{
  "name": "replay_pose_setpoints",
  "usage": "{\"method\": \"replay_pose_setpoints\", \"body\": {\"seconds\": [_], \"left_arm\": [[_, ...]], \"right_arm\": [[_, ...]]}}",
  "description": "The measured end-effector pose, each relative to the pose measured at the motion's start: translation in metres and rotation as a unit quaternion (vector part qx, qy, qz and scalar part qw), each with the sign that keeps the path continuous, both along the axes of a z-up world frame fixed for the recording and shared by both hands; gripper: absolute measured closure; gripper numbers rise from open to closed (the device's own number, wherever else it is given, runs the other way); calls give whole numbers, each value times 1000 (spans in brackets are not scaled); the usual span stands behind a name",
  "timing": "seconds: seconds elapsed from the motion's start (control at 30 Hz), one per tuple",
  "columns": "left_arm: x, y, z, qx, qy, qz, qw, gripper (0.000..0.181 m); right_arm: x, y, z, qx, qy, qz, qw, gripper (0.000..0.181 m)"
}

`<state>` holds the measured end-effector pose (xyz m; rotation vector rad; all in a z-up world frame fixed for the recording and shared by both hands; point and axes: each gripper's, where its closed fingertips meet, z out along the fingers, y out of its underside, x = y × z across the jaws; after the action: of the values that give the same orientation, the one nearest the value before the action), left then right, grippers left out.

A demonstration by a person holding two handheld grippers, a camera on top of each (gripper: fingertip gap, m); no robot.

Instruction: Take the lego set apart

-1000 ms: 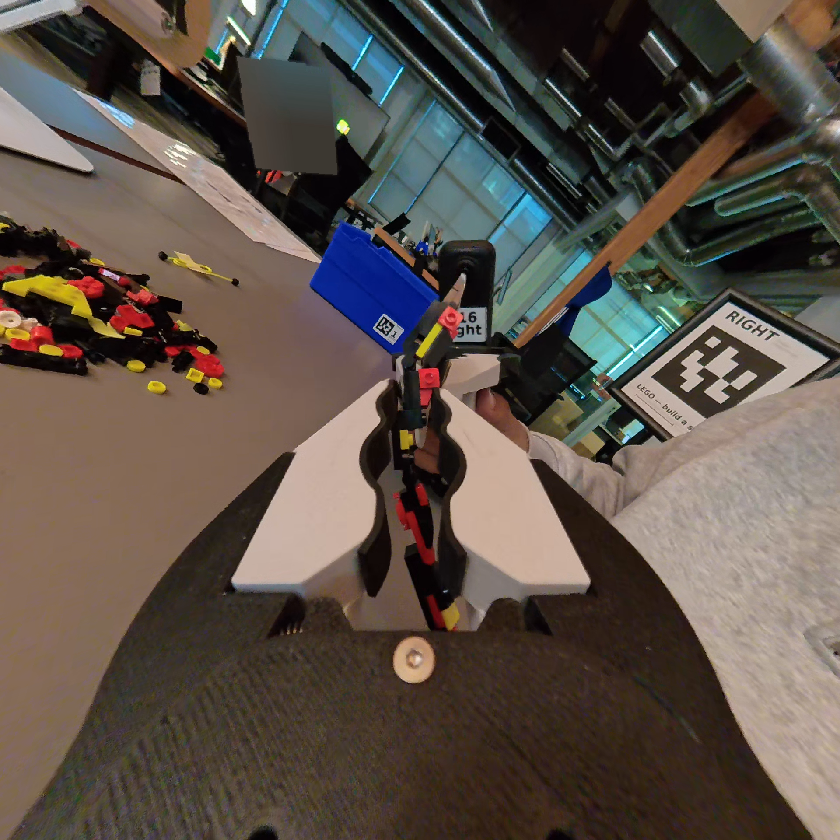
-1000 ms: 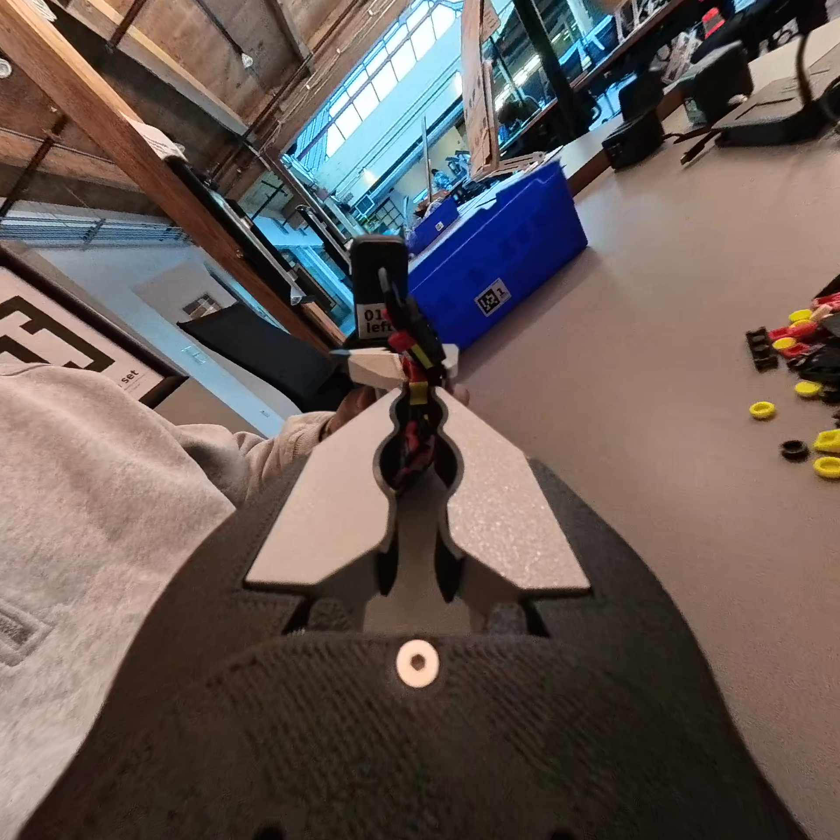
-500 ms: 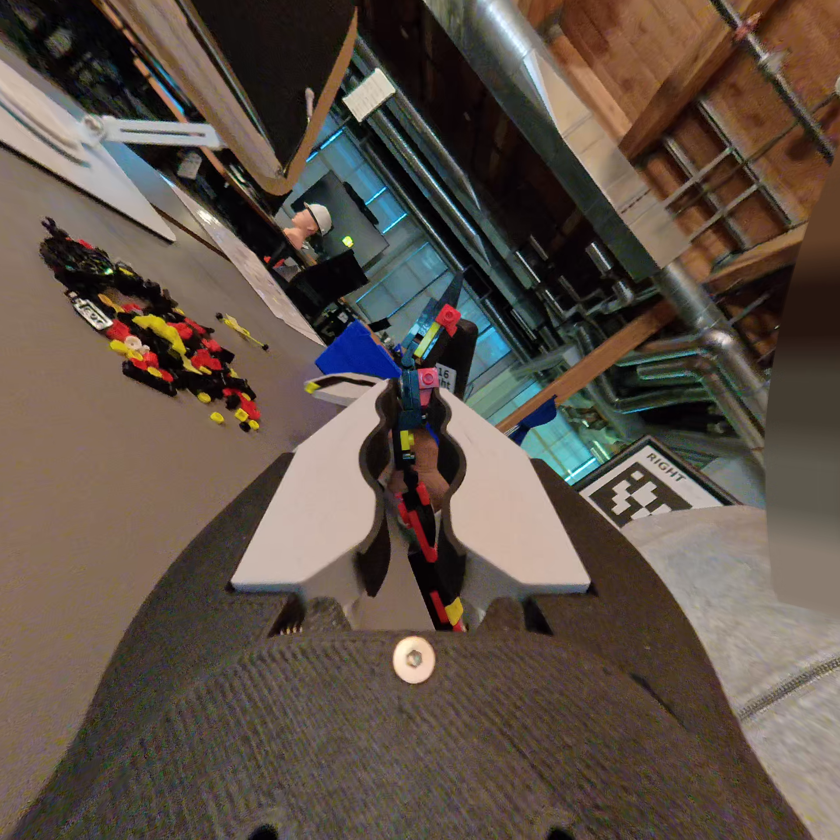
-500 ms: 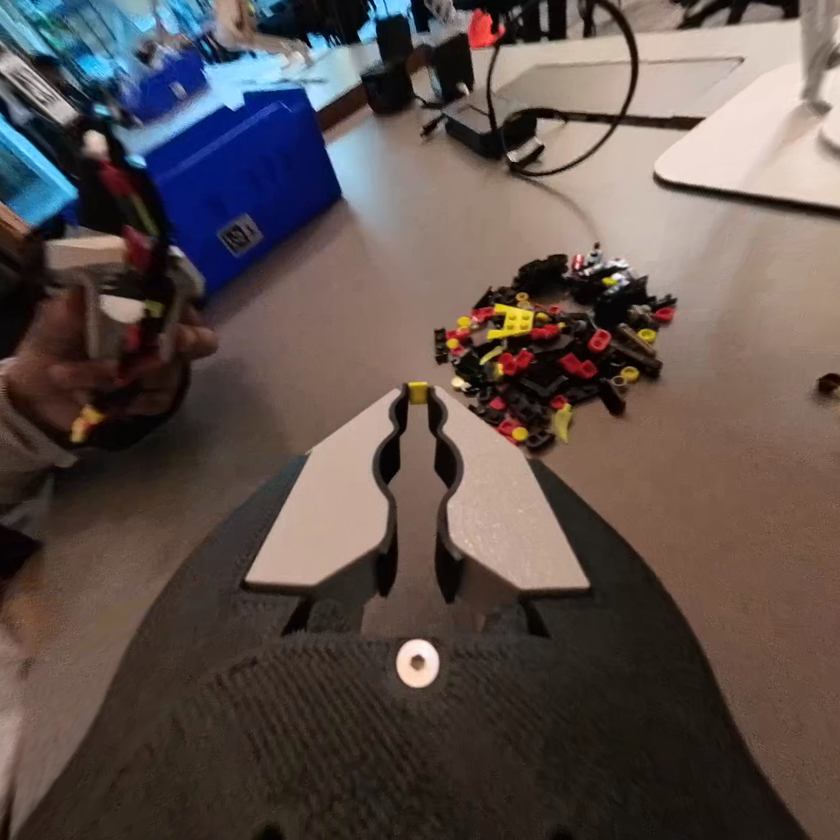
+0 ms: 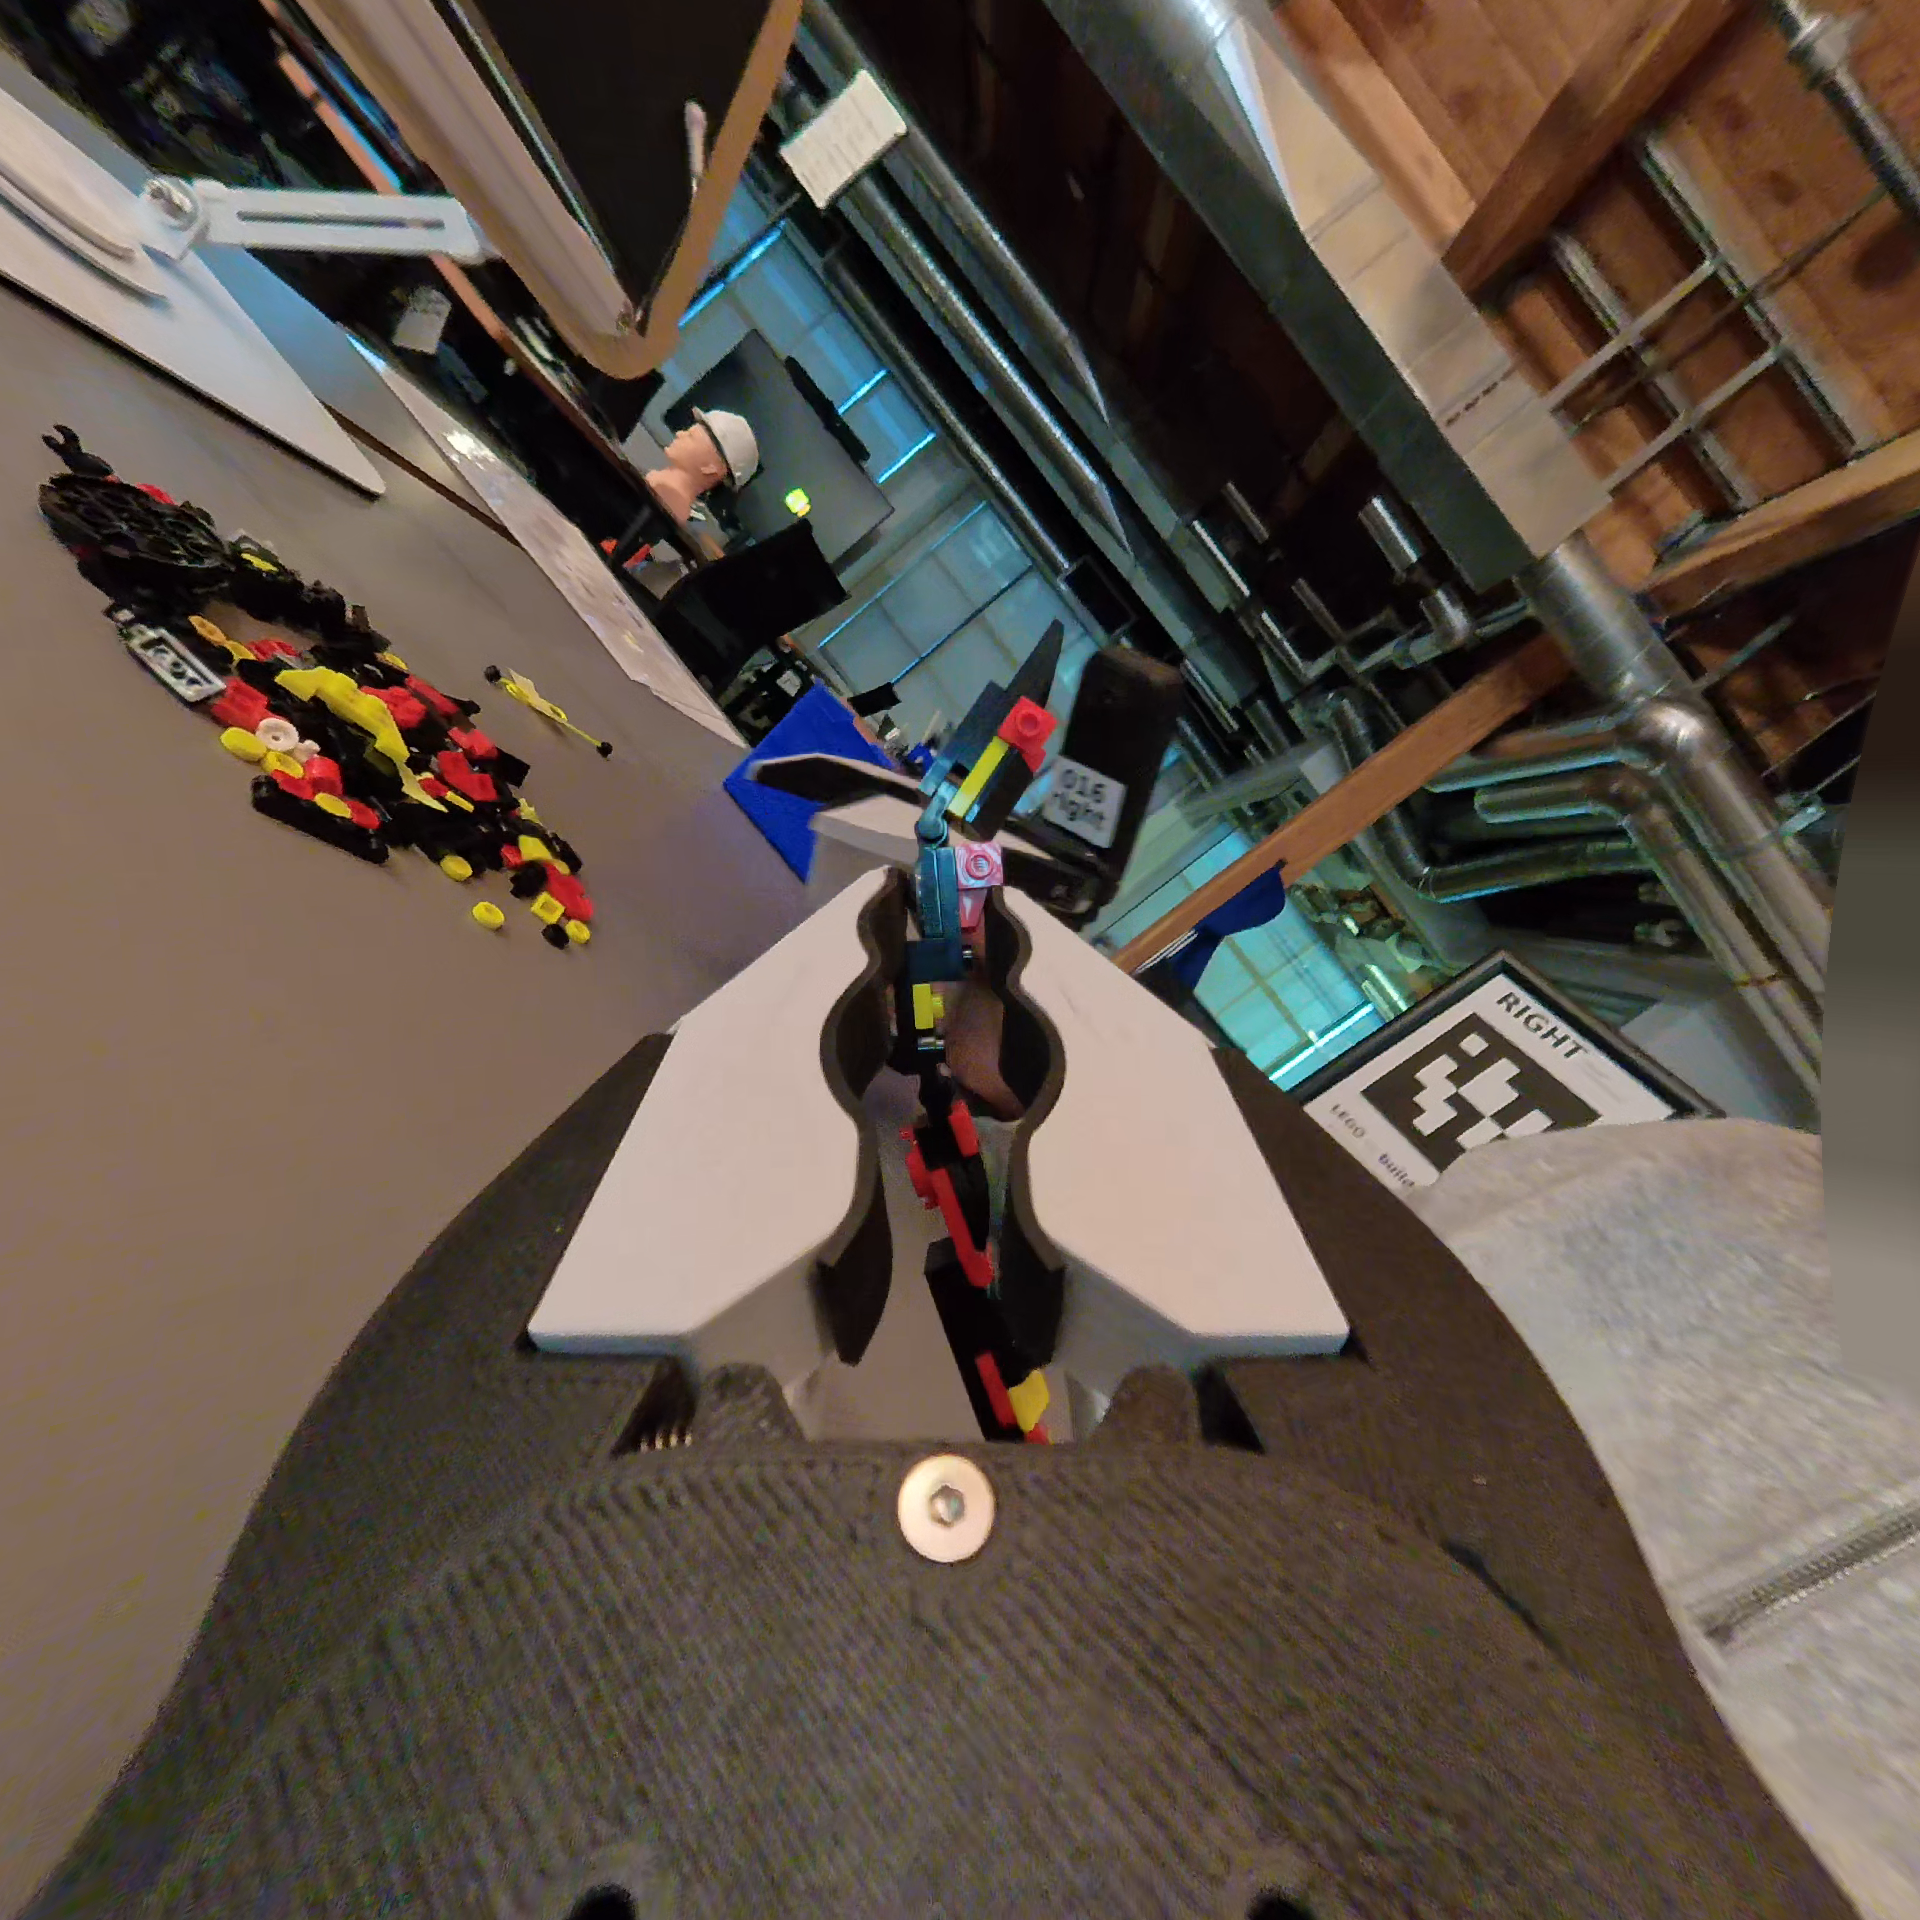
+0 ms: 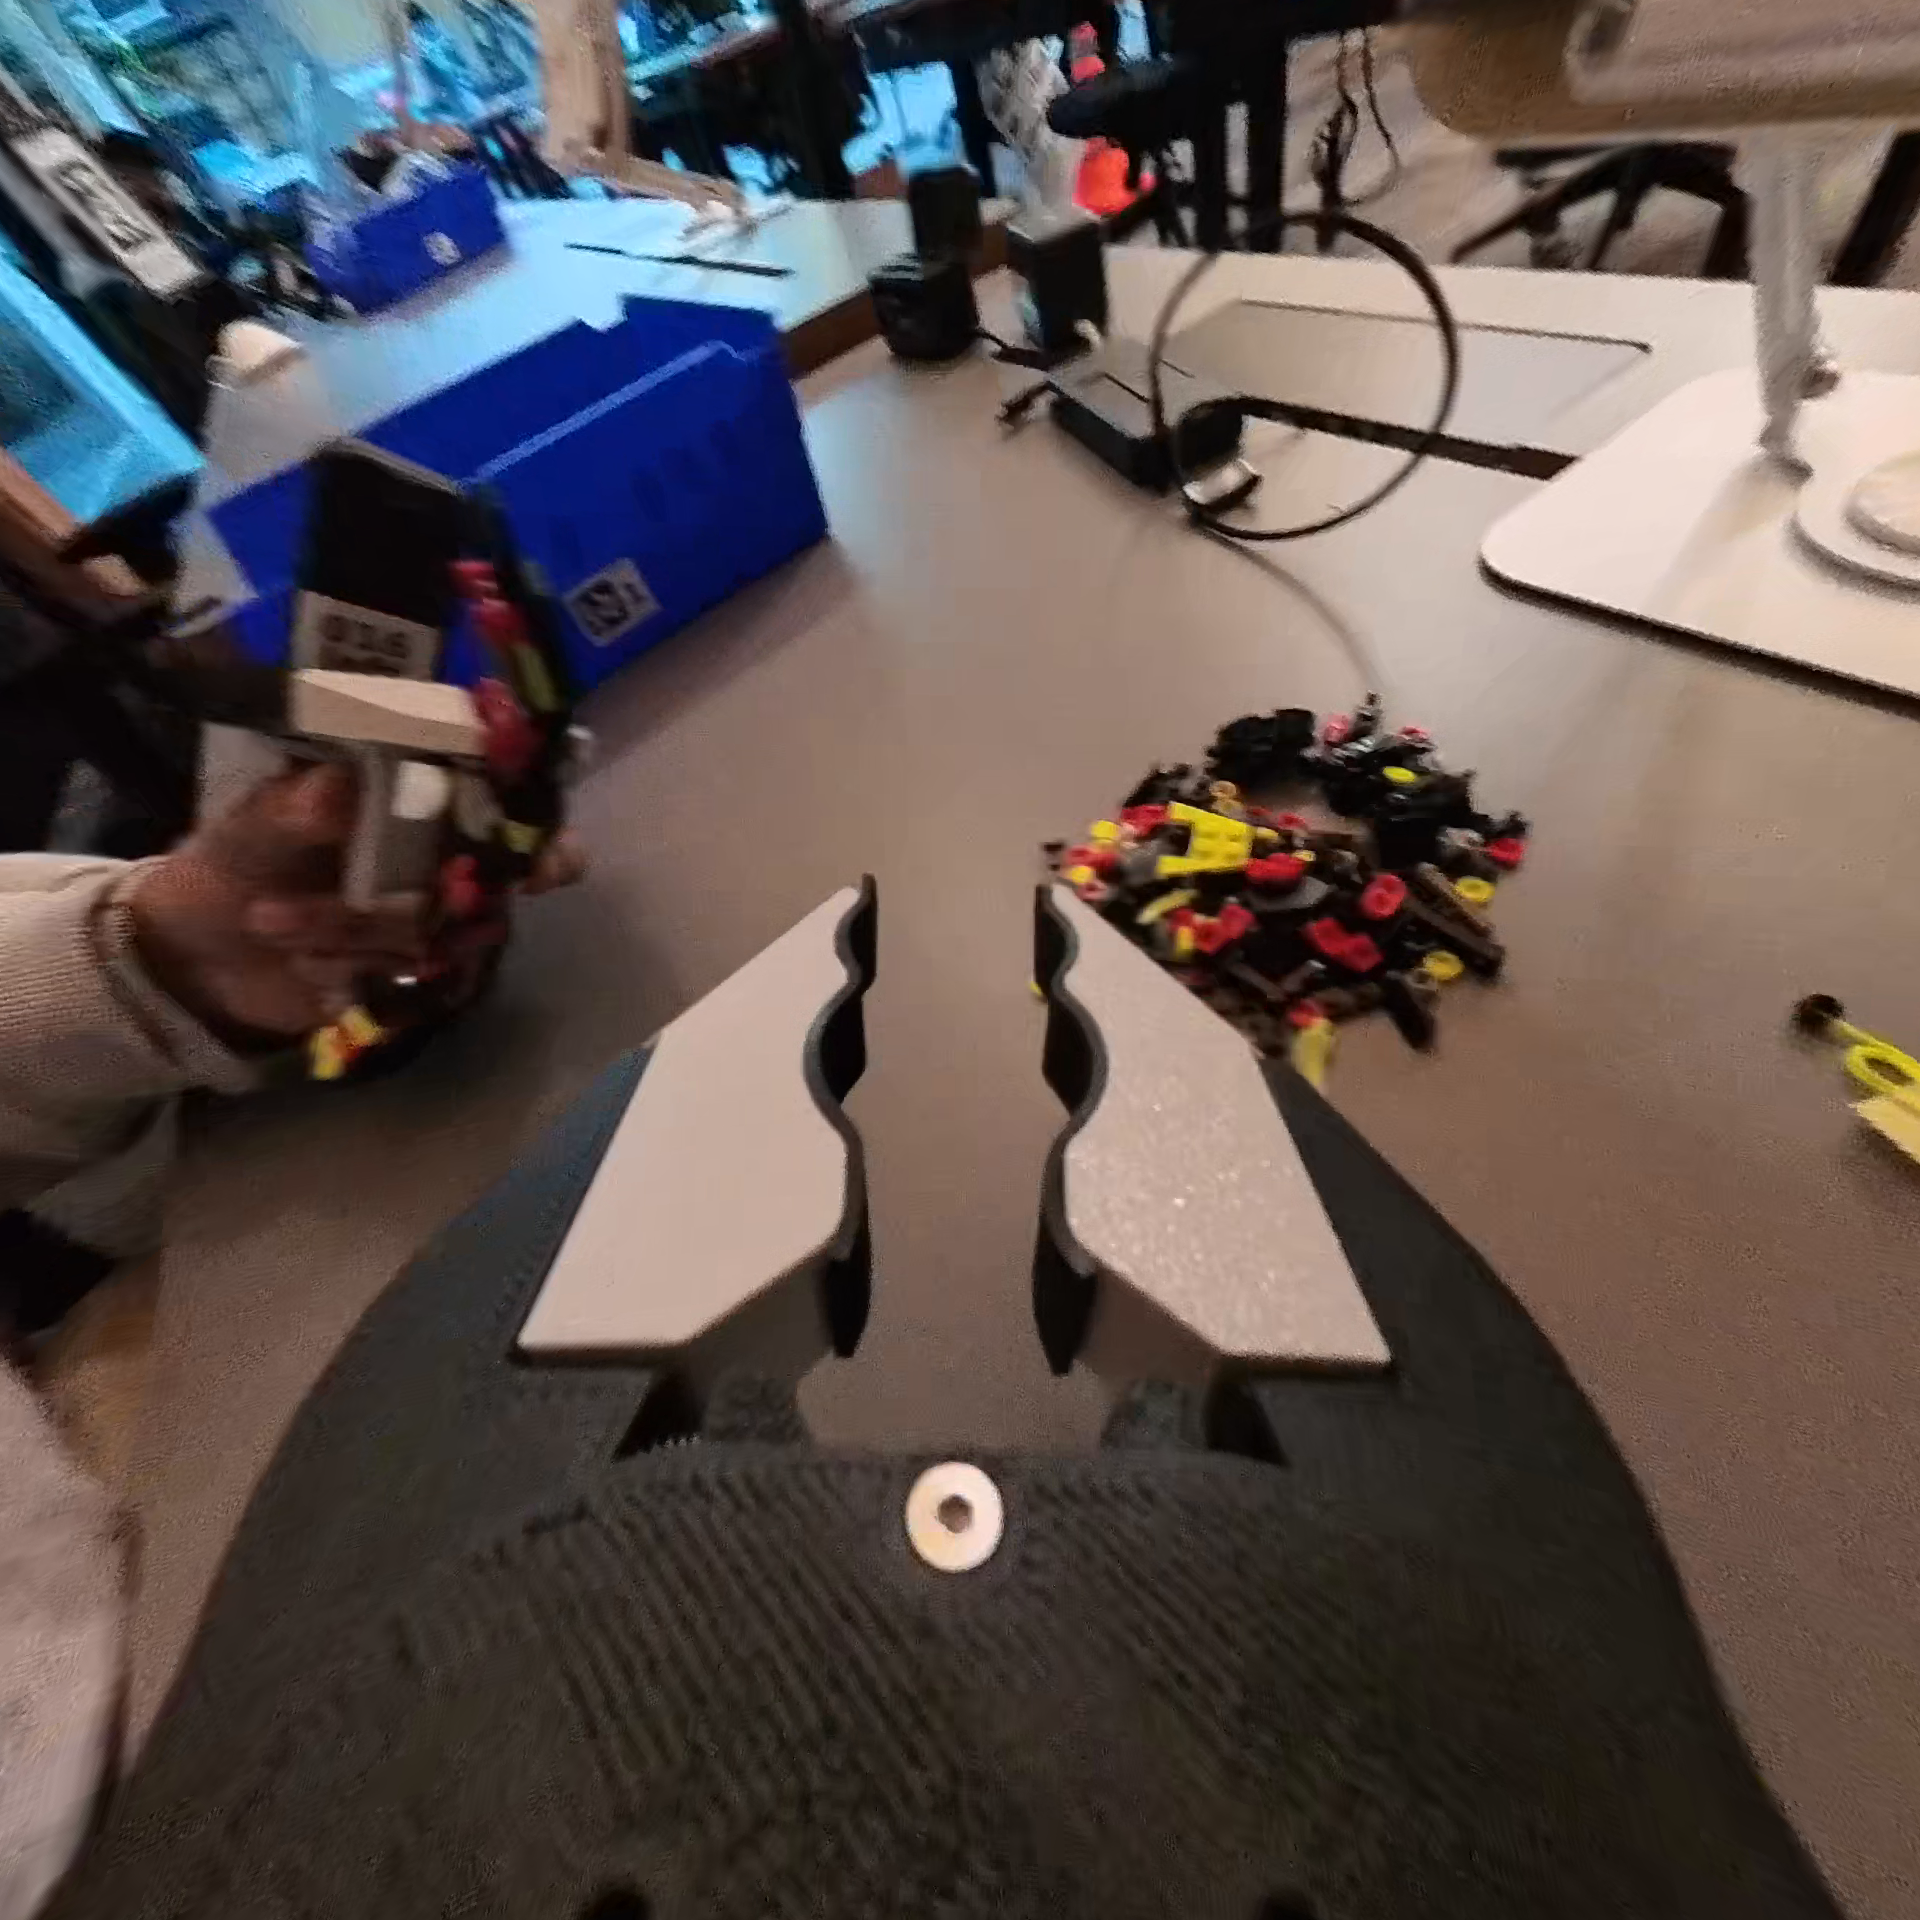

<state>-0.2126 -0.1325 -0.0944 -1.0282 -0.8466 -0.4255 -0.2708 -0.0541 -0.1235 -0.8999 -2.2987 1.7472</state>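
Note:
My left gripper (image 5: 940, 894) is shut on the lego set (image 5: 951, 1195), a long black, red and yellow assembly that runs between its fingers and sticks out past the tips, held above the table. In the right wrist view the same left gripper (image 6: 499, 748) and lego set (image 6: 509, 717) show at the left, held by a hand. My right gripper (image 6: 956, 904) is open and empty, low over the table, its tips just left of the pile of loose lego pieces (image 6: 1299, 883). The pile also shows in the left wrist view (image 5: 343, 727).
A blue bin (image 6: 623, 468) stands behind the left gripper. A white monitor base (image 6: 1714, 540) is at the far right, with a black cable loop (image 6: 1299, 374) behind the pile. A loose yellow piece (image 6: 1870, 1081) lies to the right on the grey table (image 6: 935, 675). Across from one pair of fingers to the other is roughly 11 centimetres. My left tips are about 30 centimetres from the loose yellow piece (image 6: 1870, 1081), my right tips only 20 centimetres. Seen from the left wrist view (image 5: 524, 697) as well.
My right gripper pulled away from the set with a small yellow piece at its tips, swung to the pile and opened; the piece is no longer in it. My left gripper kept hold of the set.

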Motion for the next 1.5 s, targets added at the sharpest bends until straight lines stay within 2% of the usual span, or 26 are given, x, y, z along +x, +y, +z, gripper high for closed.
{"method": "replay_pose_setpoints", "body": {"seconds": [0.1, 0.23, 0.33, 0.47, 0.57, 0.67, 0.73, 0.83, 0.9, 0.97, 1.13, 1.23, 1.37, 1.5], "left_arm": [[5, 9, -3, -28, 14, -8, 999, 169], [17, 26, -4, -46, 28, -32, 998, 169], [27, 41, -7, -58, 29, -62, 996, 169], [37, 57, -18, -100, 33, -82, 991, 169], [41, 64, -26, -134, 44, -87, 986, 169], [49, 71, -27, -158, 74, -101, 979, 169], [53, 73, -27, -171, 96, -103, 975, 169], [59, 73, -19, -153, 124, -112, 974, 169], [60, 74, -17, -145, 125, -113, 975, 168], [65, 75, -17, -138, 121, -128, 975, 156], [67, 80, -22, -162, 123, -134, 970, 158], [65, 79, -22, -169, 128, -122, 970, 169], [68, 80, -21, -174, 145, -125, 966, 170], [75, 82, -19, -177, 167, -137, 960, 170]], "right_arm": [[41, -11, 23, -40, 33, 39, 998, 155], [81, -22, 27, -28, 109, 55, 992, 159], [97, -27, 21, -35, 118, 65, 990, 160], [96, -22, 21, -70, 101, 56, 991, 152], [92, -16, 23, -108, 67, 61, 990, 153], [90, -11, 26, -161, 26, 66, 984, 163], [93, -10, 28, -194, -16, 93, 977, 169], [94, -7, 34, -257, -100, 125, 953, 170], [91, -4, 36, -297, -140, 120, 937, 171], [87, -2, 38, -332, -175, 115, 920, 171], [84, 2, 41, -375, -217, 117, 894, 170], [82, 2, 40, -389, -235, 115, 883, 171], [81, 2, 39, -406, -260, 115, 869, 171], [81, 1, 35, -427, -305, 122, 843, 171]]}}
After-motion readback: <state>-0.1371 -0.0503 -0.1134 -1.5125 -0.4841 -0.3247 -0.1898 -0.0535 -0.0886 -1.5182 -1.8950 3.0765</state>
